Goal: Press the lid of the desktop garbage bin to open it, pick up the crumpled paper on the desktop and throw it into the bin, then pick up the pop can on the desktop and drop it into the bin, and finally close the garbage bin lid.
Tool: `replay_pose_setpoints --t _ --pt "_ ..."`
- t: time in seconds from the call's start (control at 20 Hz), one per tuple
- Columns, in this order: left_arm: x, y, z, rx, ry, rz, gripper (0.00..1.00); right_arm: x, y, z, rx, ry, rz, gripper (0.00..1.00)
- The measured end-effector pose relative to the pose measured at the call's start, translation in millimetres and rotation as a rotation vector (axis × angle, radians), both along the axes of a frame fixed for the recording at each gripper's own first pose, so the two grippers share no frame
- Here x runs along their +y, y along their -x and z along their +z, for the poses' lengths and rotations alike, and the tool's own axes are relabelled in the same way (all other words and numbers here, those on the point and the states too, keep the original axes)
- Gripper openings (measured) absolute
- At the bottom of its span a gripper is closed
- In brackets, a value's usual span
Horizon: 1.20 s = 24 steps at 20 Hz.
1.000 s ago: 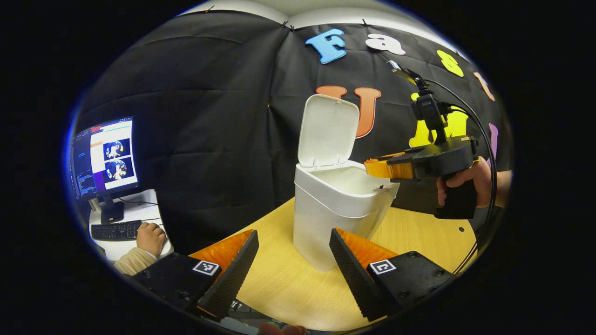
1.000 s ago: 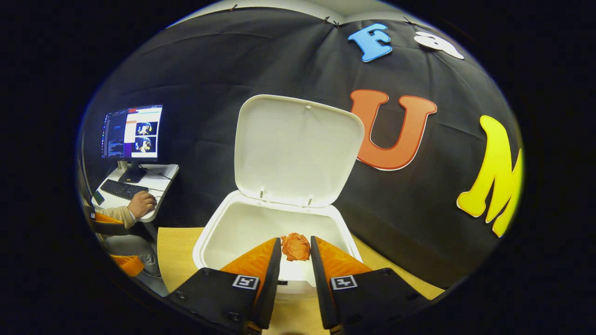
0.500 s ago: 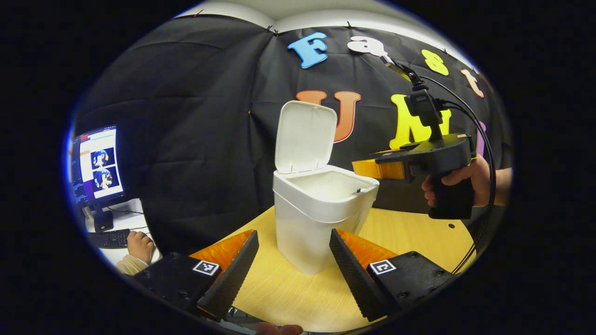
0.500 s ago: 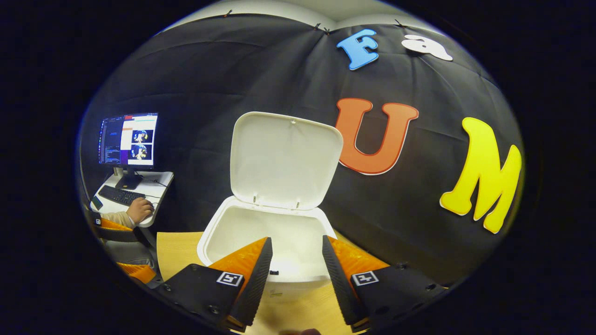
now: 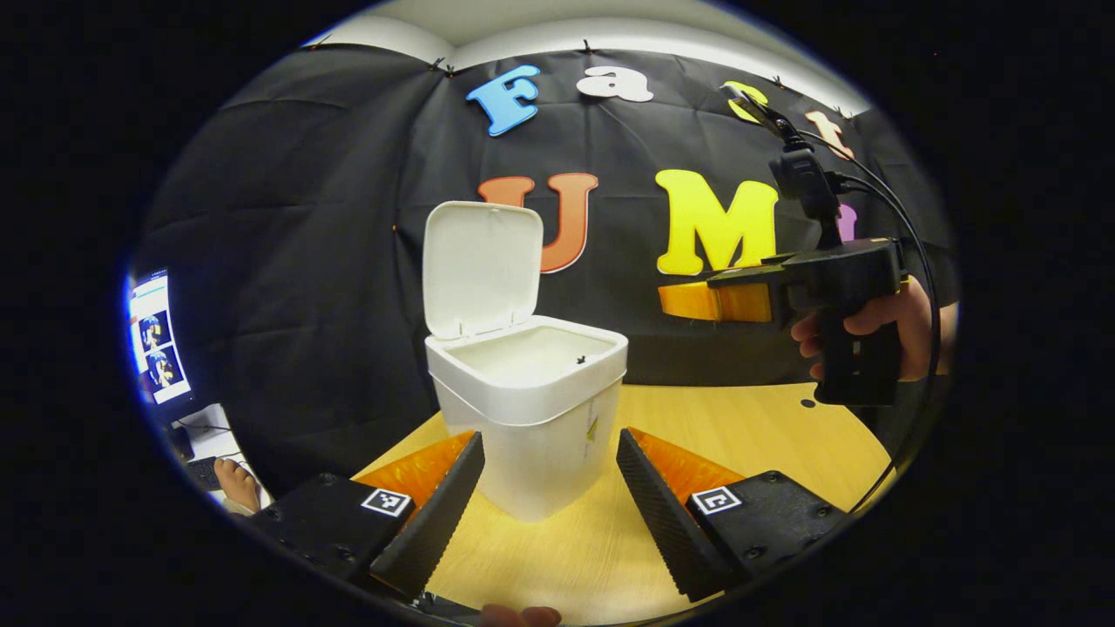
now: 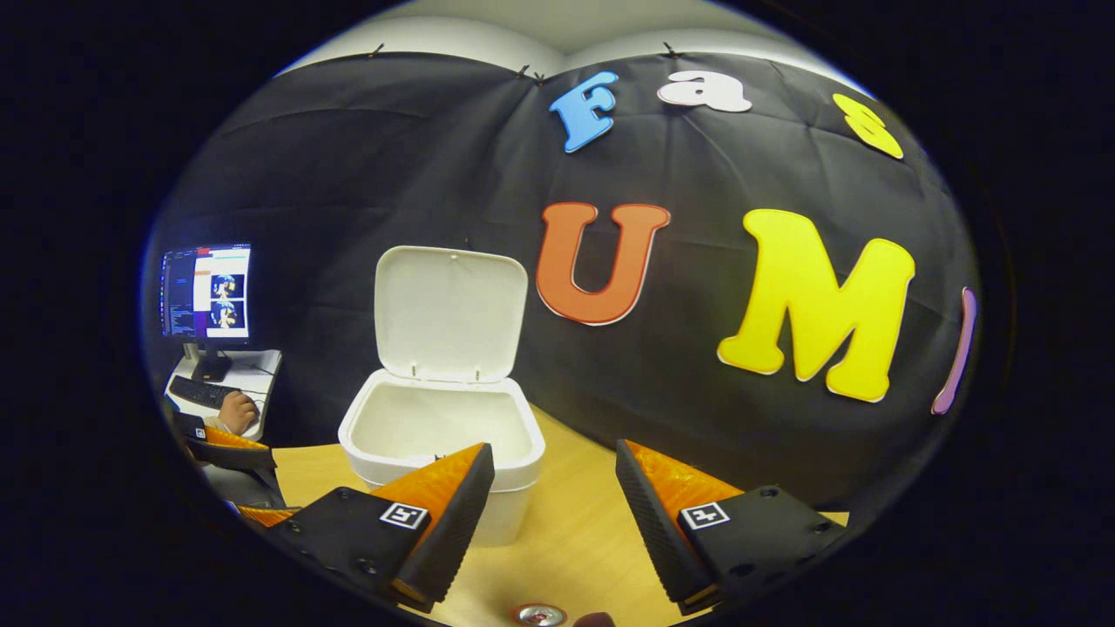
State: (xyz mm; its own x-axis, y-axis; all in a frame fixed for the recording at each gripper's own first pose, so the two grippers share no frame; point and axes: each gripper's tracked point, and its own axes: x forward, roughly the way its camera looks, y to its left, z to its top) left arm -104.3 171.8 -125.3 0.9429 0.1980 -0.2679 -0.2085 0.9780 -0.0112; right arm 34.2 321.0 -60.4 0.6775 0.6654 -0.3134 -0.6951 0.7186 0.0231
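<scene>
The white desktop bin (image 5: pixel 531 418) stands on the wooden table with its lid (image 5: pixel 479 266) tilted up and open. My left gripper (image 5: pixel 549 488) is open just in front of the bin, with nothing between its fingers. To the right of the bin, a hand (image 5: pixel 880 322) holds my right gripper (image 5: pixel 675 300) above rim height and clear of it. In the right gripper view the bin (image 6: pixel 440 435) and its raised lid (image 6: pixel 449 313) sit left of centre, and the right gripper (image 6: pixel 553 496) is open and empty. The top of the pop can (image 6: pixel 537 615) peeks in at the bottom edge.
The wooden table (image 5: pixel 749 435) runs right of the bin to the black cloth wall. Beyond the table on the left, a side desk holds a monitor (image 6: pixel 206 292) and a keyboard with a person's hand (image 6: pixel 233 409) on it. A cable (image 5: pixel 906 244) loops from the right gripper.
The right gripper opened over the bin, let the orange crumpled paper drop in, and drew back to the right. The left gripper's view swung right, so the bin sits further left.
</scene>
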Motion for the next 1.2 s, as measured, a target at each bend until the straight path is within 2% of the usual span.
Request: replay_pose_setpoints --t 0.35,0.65,0.95,1.2 --pt "-64 -16 -15 0.011 0.003 -0.155 1.0 -131 6 -27 0.045 0.033 -0.218 0.9" --pt "-123 -25 -50 0.052 -0.014 -0.312 1.0 -225 28 -46 0.042 0.086 -0.354 0.9" --pt "-161 -30 -92 0.099 -0.012 -0.373 1.0 -287 52 -76 0.099 0.125 -0.457 0.9" --pt "-182 -33 -139 0.17 0.004 -0.385 1.0 -328 70 -93 0.135 0.176 -0.511 0.9"
